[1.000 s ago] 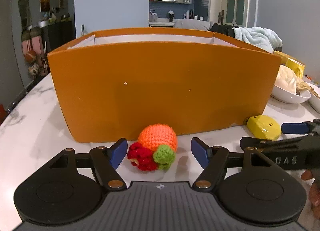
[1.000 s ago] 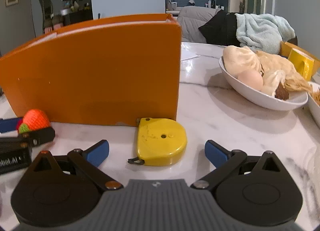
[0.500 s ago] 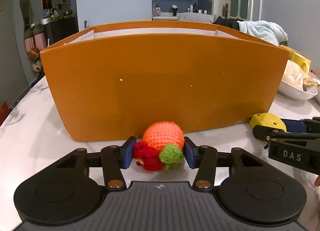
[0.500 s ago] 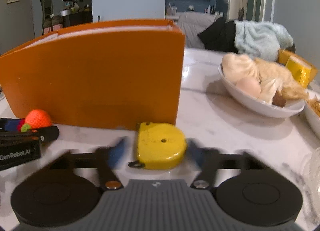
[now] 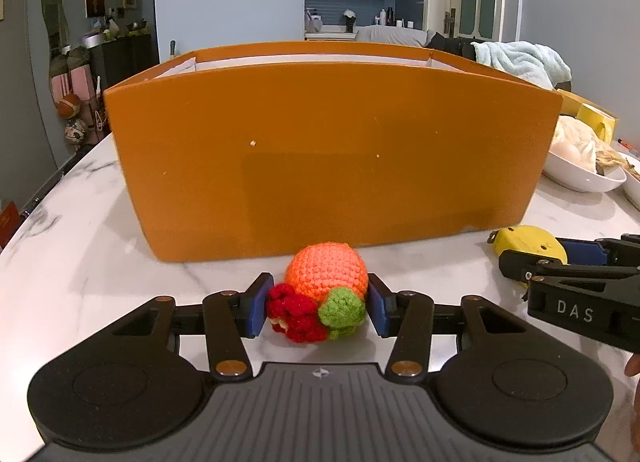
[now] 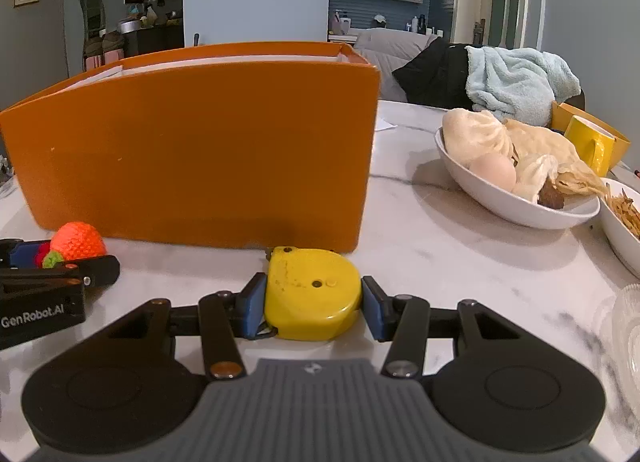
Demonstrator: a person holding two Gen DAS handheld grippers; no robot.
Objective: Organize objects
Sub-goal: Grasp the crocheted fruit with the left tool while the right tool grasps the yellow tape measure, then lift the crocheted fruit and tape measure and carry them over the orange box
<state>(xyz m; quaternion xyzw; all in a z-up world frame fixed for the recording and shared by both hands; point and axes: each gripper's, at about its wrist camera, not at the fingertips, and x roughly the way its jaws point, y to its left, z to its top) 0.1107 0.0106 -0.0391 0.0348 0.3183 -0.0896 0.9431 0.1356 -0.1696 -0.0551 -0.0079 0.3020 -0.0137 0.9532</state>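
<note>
Against the near wall of the orange box (image 5: 332, 150) on the marble tabletop (image 5: 80, 246), a crocheted fruit toy (image 5: 322, 292) is pinched between the blue pads of the left gripper (image 5: 318, 308), both pads being pressed to its sides. Just off the box's right corner, a yellow tape measure (image 6: 312, 294) is clamped between the pads of the right gripper (image 6: 314, 308). Only part of the tape measure's yellow case is seen from the left wrist view, where it is masked by the other gripper's finger; its flat face and pull tab are shown only by the right wrist view. Toward the tabletop's right edge, a white bowl (image 6: 516, 198) of buns and an egg and a yellow mug (image 6: 588, 142) are shown fully in the right wrist view alone.
</note>
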